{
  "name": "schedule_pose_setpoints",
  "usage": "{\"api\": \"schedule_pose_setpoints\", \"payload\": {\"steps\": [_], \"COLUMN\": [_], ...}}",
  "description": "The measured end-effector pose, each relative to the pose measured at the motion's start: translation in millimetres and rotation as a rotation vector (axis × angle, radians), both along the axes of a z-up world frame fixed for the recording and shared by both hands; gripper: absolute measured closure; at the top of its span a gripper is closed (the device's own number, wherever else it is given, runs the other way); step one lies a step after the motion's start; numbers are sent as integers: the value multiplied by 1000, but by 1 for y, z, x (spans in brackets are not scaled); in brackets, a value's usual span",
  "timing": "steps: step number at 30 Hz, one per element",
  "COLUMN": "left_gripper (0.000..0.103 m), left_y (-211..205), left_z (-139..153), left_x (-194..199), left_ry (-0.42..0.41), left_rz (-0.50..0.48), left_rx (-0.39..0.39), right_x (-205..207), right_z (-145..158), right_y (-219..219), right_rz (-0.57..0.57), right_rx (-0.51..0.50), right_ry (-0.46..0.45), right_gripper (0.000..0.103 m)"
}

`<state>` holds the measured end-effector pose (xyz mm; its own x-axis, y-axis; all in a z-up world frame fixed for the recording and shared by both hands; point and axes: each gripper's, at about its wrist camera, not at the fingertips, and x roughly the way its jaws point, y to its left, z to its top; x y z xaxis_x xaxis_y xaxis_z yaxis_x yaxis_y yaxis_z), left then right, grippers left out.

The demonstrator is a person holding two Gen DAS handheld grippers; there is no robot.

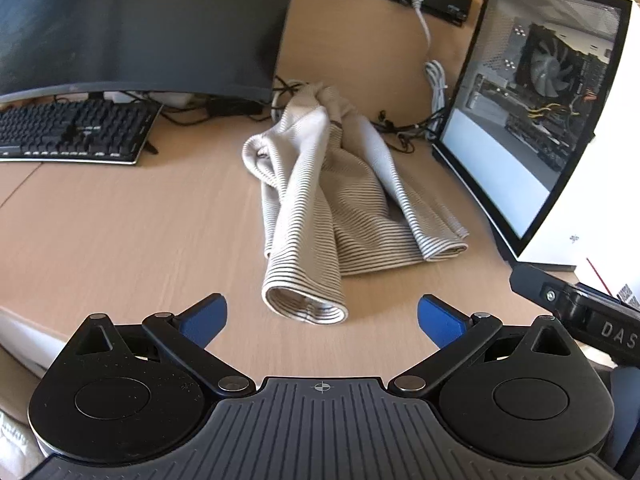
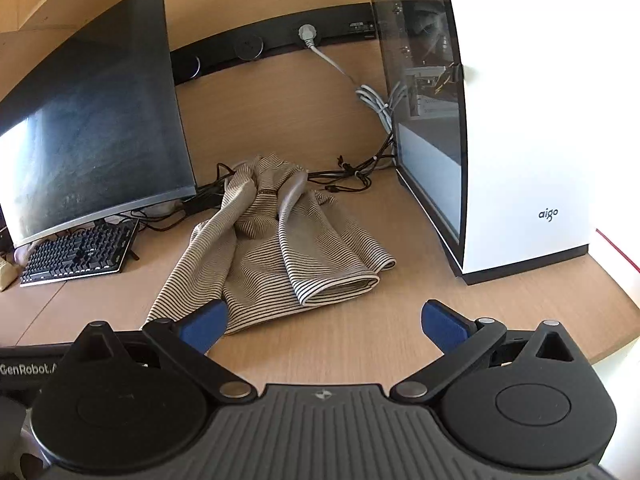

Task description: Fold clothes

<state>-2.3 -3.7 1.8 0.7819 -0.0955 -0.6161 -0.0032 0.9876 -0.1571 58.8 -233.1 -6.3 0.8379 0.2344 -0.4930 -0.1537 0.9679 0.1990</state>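
A beige striped garment (image 1: 332,192) lies crumpled on the wooden desk (image 1: 120,232), its sleeves stretched toward me. One sleeve cuff (image 1: 306,306) ends just ahead of my left gripper (image 1: 322,318), which stands open with nothing between its blue pads (image 1: 204,320). In the right wrist view the same garment (image 2: 276,248) spreads ahead and slightly left of my right gripper (image 2: 324,326). That gripper is open too, and its left blue pad (image 2: 204,326) overlaps the garment's near hem in the image. Part of the right gripper's body (image 1: 580,312) shows at the left wrist view's right edge.
A dark curved monitor (image 1: 140,24) and black keyboard (image 1: 72,132) stand on the left. A white computer case (image 2: 512,120) with a glass side panel stands on the right. Black and white cables (image 2: 352,172) run behind the garment to a socket strip (image 2: 280,44) on the back wall.
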Motion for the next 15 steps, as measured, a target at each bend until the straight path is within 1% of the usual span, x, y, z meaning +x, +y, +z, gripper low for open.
{"api": "schedule_pose_setpoints", "payload": {"steps": [2,5,6,7,9,10,15], "left_gripper": [0,0,0,0,0,0,0], "left_y": [-4,-5,1,7,3,1,4], "left_z": [2,-3,-4,-5,-1,5,3], "left_x": [-2,-11,-6,-5,-7,-7,-9], "left_ry": [-18,-45,-13,-10,-29,-27,-21], "left_rz": [1,5,12,15,9,10,13], "left_rx": [16,-3,-32,-42,-11,-4,-11], "right_x": [-2,-4,-5,-6,-8,-9,-23], "right_z": [0,0,0,0,0,0,-2], "right_y": [2,4,5,6,7,8,16], "right_rz": [-2,-6,-7,-8,-11,-12,-12], "right_rx": [-2,-5,-5,-6,-8,-9,-22], "right_ry": [-6,-14,-17,-20,-25,-28,-44], "right_gripper": [0,0,0,0,0,0,0]}}
